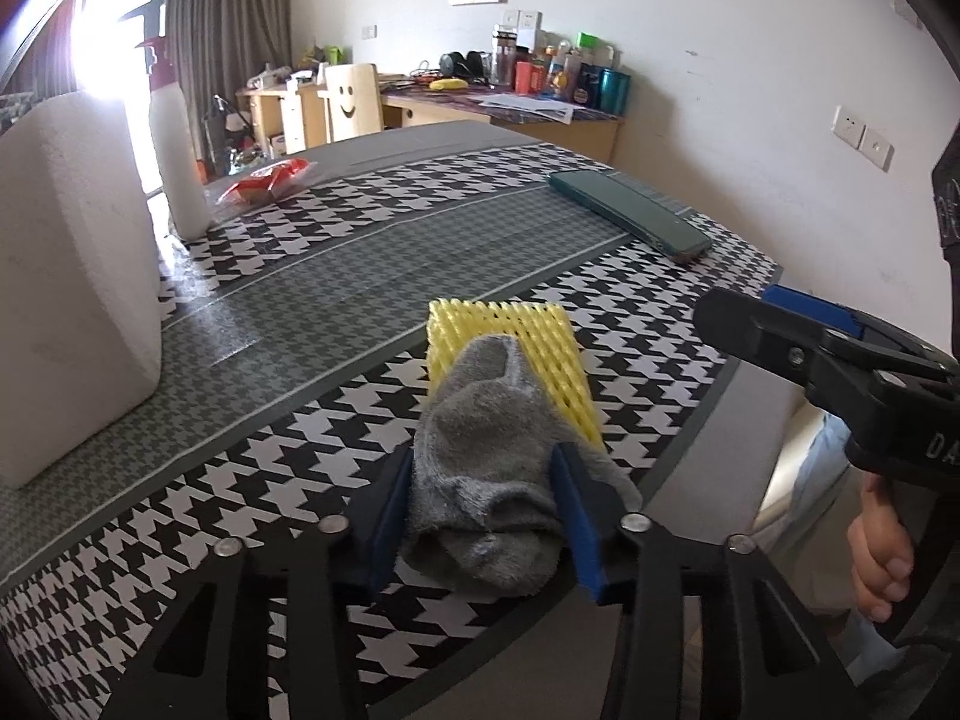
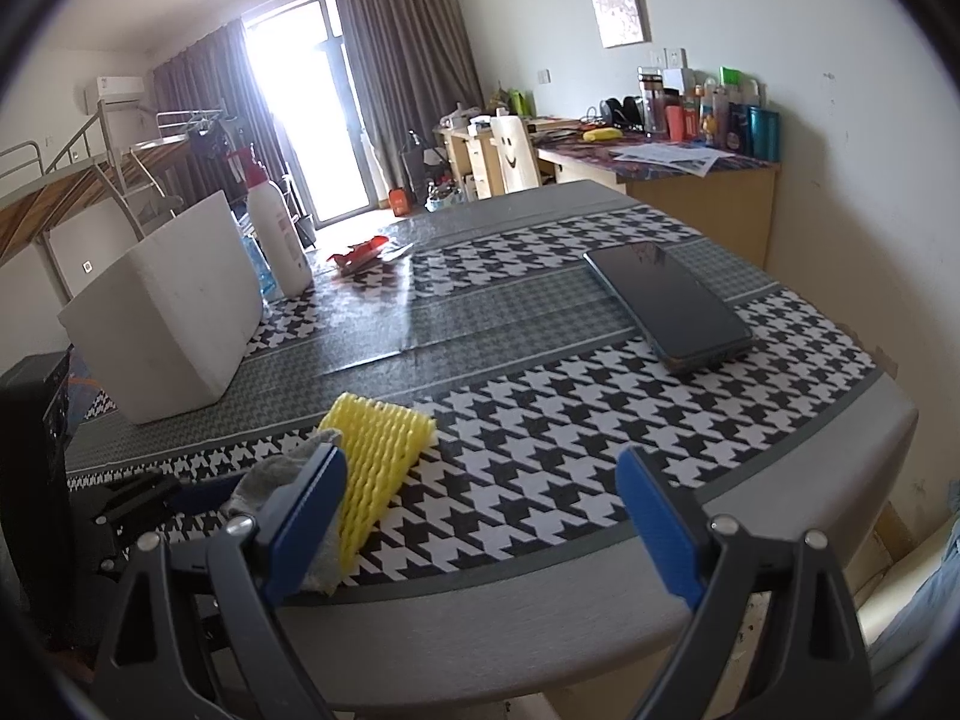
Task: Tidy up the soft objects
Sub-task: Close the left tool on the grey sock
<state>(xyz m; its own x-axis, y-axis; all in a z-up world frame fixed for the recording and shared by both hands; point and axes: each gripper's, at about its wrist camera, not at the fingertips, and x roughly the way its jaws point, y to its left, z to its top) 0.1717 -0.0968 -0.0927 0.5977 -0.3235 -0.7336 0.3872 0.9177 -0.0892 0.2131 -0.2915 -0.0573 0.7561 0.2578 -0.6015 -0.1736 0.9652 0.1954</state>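
White walls, grey curtains, bright glass door, cluttered wooden desk

Left gripper pitched down toward the table edge, blue pads pressing both flanks of the grey sock. Right gripper jaws wide apart, nothing between them, hovering off the table's near edge. Person's hand wraps the right gripper's handle from below.
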